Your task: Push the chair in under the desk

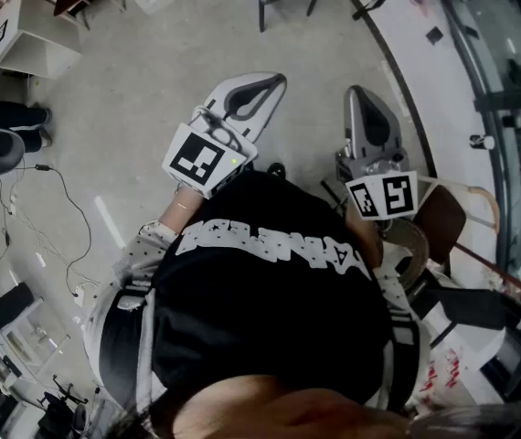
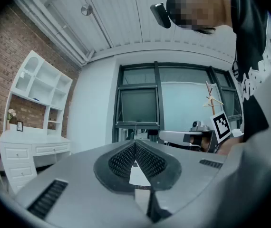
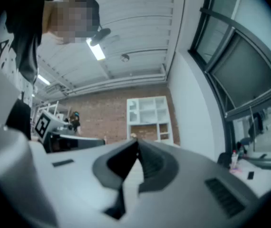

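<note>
Left tool point(image 1: 270, 84) and right tool point(image 1: 363, 96) pressed together, empty. Chair point(image 1: 441, 216) beside right tool; best pushed squarely at its back.

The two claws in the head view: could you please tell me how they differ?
The left claw slants toward the picture's upper right over the floor; the right claw, nearer the brown chair, points nearly straight up. The left claw's marker cube shows one marker, the right claw's cube two. Both are shut and empty.
</note>
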`<control>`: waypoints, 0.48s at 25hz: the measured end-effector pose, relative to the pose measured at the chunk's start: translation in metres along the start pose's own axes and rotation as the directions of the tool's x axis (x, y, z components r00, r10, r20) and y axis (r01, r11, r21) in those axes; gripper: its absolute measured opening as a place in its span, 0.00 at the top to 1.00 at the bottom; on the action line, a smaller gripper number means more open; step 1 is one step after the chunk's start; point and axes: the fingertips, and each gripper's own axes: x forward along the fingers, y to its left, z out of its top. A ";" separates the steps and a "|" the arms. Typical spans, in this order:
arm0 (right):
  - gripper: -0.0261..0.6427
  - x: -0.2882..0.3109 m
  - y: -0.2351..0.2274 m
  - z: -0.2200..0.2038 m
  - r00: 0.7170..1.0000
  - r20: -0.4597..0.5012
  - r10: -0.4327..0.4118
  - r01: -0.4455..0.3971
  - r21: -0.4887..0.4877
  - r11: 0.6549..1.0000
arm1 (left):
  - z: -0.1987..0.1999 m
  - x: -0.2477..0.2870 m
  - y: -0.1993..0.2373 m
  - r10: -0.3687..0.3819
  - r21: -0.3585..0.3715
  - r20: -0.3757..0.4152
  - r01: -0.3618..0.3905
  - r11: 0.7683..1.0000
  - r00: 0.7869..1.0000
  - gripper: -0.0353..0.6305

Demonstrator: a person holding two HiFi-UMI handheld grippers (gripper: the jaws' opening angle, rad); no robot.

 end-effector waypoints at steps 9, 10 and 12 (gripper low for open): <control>0.92 -0.019 -0.018 0.002 0.999 0.038 -0.008 0.007 0.042 0.999 | -0.005 0.018 -0.012 -0.002 -0.013 -0.006 0.002 1.000 1.000 0.90; 0.92 -0.023 -0.020 0.002 0.999 0.038 -0.010 0.008 0.043 0.999 | -0.005 0.020 -0.016 -0.007 -0.012 -0.004 0.007 1.000 1.000 0.90; 0.92 -0.030 -0.023 0.004 0.999 0.036 -0.012 0.010 0.041 0.999 | -0.003 0.024 -0.022 -0.016 -0.009 0.002 0.016 1.000 1.000 0.90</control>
